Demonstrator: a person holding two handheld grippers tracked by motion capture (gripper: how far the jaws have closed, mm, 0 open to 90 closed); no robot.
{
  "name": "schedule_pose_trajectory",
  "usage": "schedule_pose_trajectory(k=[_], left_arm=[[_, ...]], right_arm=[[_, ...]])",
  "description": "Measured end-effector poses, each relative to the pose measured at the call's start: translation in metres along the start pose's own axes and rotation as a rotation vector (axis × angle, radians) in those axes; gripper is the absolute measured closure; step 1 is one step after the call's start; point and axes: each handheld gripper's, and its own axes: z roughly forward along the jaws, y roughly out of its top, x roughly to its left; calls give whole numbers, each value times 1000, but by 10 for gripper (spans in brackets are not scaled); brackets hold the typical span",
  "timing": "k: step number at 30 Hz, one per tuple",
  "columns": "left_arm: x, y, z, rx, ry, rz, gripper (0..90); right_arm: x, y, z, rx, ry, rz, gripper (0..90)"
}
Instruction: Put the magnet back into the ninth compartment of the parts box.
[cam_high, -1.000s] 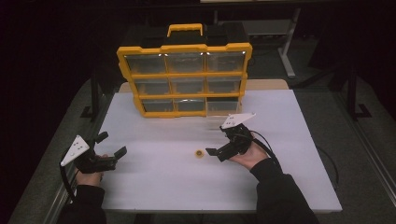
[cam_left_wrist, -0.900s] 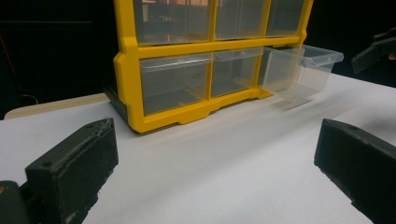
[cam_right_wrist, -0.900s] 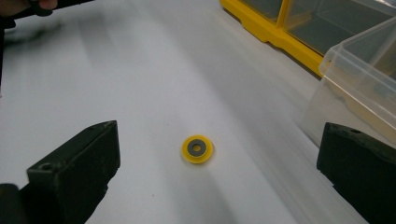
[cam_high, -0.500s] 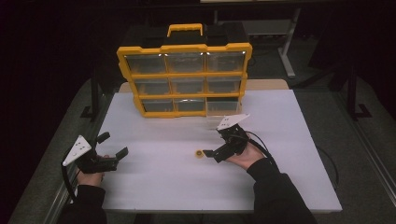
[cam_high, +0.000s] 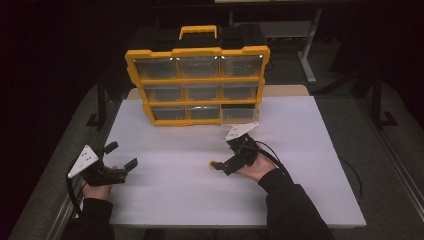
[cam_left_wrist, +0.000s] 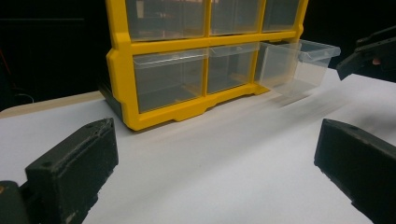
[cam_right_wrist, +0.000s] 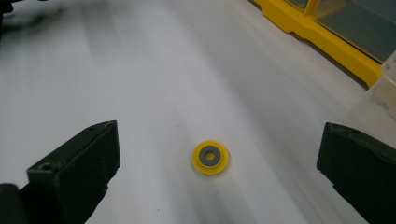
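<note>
A small yellow ring with a grey centre (cam_right_wrist: 210, 157) lies flat on the white table (cam_high: 300, 150); from above, the ring (cam_high: 213, 164) sits mid-table. My right gripper (cam_high: 225, 162) hovers just behind it, open, its jaws wide either side of the ring without touching it. My left gripper (cam_high: 121, 157) rests open near the table's left edge with nothing between its jaws. A yellow drawer organiser (cam_high: 197, 85) stands at the back. Its bottom right clear drawer (cam_left_wrist: 299, 63) is pulled out.
The organiser (cam_left_wrist: 187, 70) has clear drawers in three rows and a yellow carry handle (cam_high: 198, 31) on top. A cable (cam_high: 272, 152) trails from the right gripper over the table. White tabletop lies between the two hands.
The right gripper has moved left and toward the ring, so its jaws now flank it. The left gripper has barely moved.
</note>
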Motion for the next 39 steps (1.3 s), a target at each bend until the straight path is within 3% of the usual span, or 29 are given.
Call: schedule_pose_trajectory(k=[17,28,33,39], left_arm=[[-1,0,1,0,-3,-3,0],[-1,0,1,0,-4,-4,0],[-1,0,1,0,-3,-5,0],[-1,0,1,1,-4,-3,0]], right_arm=[[3,-2,28,74,16,-19,6],[3,-3,42,116,45,-4,128],[3,-5,46,139,13,-8,143],[3,-6,49,156,12,-5,205]])
